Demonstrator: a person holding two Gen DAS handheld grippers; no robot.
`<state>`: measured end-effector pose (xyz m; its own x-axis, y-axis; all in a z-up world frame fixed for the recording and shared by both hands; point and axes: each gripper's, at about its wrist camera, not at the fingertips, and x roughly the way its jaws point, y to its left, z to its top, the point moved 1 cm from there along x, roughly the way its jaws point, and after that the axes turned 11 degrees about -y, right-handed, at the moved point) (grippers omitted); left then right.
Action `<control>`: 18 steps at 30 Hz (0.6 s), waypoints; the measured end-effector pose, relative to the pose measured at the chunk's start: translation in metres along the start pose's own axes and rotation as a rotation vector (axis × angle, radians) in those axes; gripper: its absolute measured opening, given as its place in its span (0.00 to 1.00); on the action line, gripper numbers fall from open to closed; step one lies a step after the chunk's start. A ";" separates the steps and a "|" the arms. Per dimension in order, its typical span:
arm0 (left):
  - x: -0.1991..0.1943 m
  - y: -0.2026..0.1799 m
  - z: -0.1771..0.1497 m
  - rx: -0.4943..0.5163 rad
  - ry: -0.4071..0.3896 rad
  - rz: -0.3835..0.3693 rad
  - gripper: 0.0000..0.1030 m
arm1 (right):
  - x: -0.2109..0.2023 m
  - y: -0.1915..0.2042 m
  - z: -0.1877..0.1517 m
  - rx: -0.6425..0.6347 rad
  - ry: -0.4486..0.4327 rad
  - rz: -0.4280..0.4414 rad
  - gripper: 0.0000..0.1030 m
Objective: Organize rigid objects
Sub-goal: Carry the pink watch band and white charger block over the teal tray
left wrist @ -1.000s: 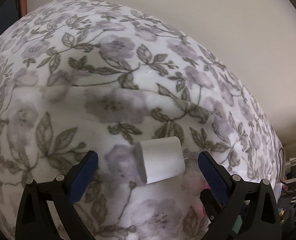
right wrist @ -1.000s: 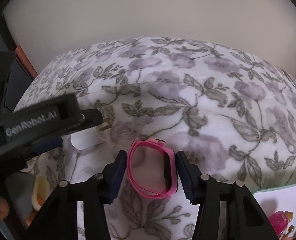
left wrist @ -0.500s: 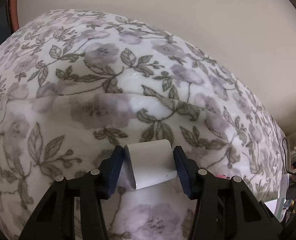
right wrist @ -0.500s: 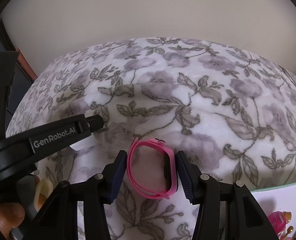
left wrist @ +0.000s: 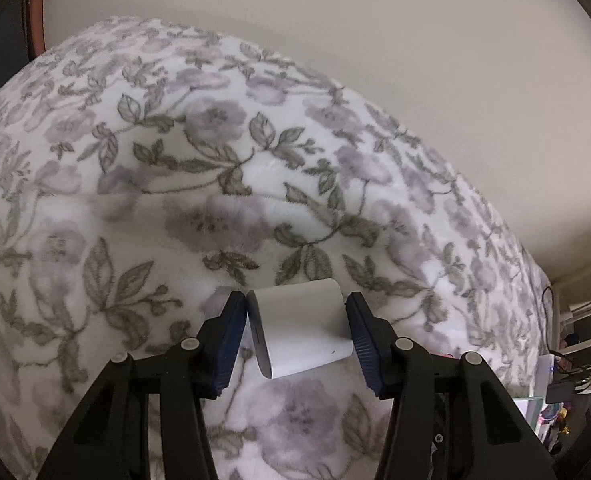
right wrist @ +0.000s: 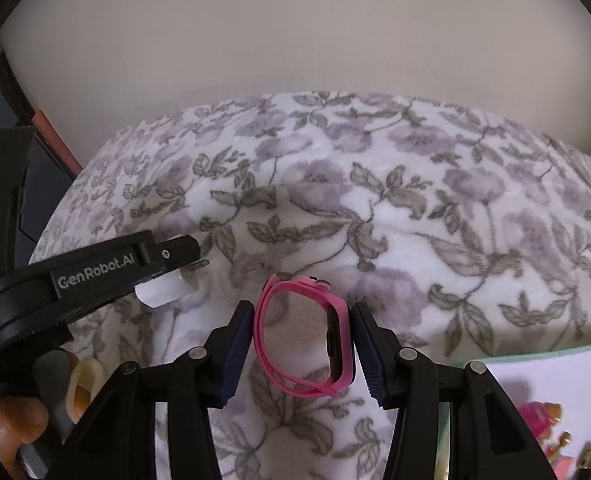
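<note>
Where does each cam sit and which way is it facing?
Left wrist: on the left gripper, looking down along its jaws at the floral blanket; jaws have just closed on the white charger.
Right wrist: on the right gripper, same downward slant; jaws clamp the pink watch; a hand shows at lower left.
Shared: blanket, beige wall, and the charger, seen from the right view in the left gripper.

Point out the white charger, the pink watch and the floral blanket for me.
white charger (left wrist: 305, 330), left wrist view, on its broad top face.
pink watch (right wrist: 340, 336), right wrist view, on its dark screen body.
floral blanket (right wrist: 435, 208), right wrist view, on a bare patch.
</note>
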<state>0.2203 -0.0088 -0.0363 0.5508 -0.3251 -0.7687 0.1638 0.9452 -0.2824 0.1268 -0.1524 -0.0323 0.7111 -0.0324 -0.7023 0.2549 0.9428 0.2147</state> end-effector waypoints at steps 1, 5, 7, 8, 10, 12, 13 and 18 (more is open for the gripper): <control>-0.006 -0.002 0.001 0.001 -0.006 -0.004 0.52 | -0.008 0.000 0.002 -0.004 -0.008 -0.006 0.51; -0.039 -0.012 0.007 0.013 -0.043 -0.029 0.52 | -0.035 0.000 0.006 -0.013 -0.032 -0.026 0.51; -0.052 -0.016 0.007 0.022 -0.059 -0.035 0.52 | -0.049 -0.004 0.007 -0.005 -0.042 -0.033 0.51; -0.060 -0.018 0.005 0.030 -0.067 -0.037 0.52 | -0.058 -0.006 0.007 0.005 -0.047 -0.036 0.51; -0.070 -0.022 0.002 0.037 -0.072 -0.038 0.52 | -0.074 -0.010 0.008 0.022 -0.060 -0.040 0.51; -0.082 -0.026 -0.004 0.033 -0.074 -0.054 0.52 | -0.089 -0.014 0.010 0.026 -0.072 -0.044 0.51; -0.088 -0.030 -0.009 0.041 -0.072 -0.063 0.52 | -0.100 -0.016 0.010 0.028 -0.080 -0.050 0.51; -0.107 -0.050 -0.037 0.079 -0.058 -0.108 0.52 | -0.135 -0.032 0.005 0.046 -0.099 -0.064 0.51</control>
<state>0.1233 -0.0229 0.0389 0.5722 -0.4248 -0.7016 0.2871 0.9050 -0.3138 0.0255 -0.1802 0.0591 0.7530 -0.1262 -0.6458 0.3297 0.9217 0.2043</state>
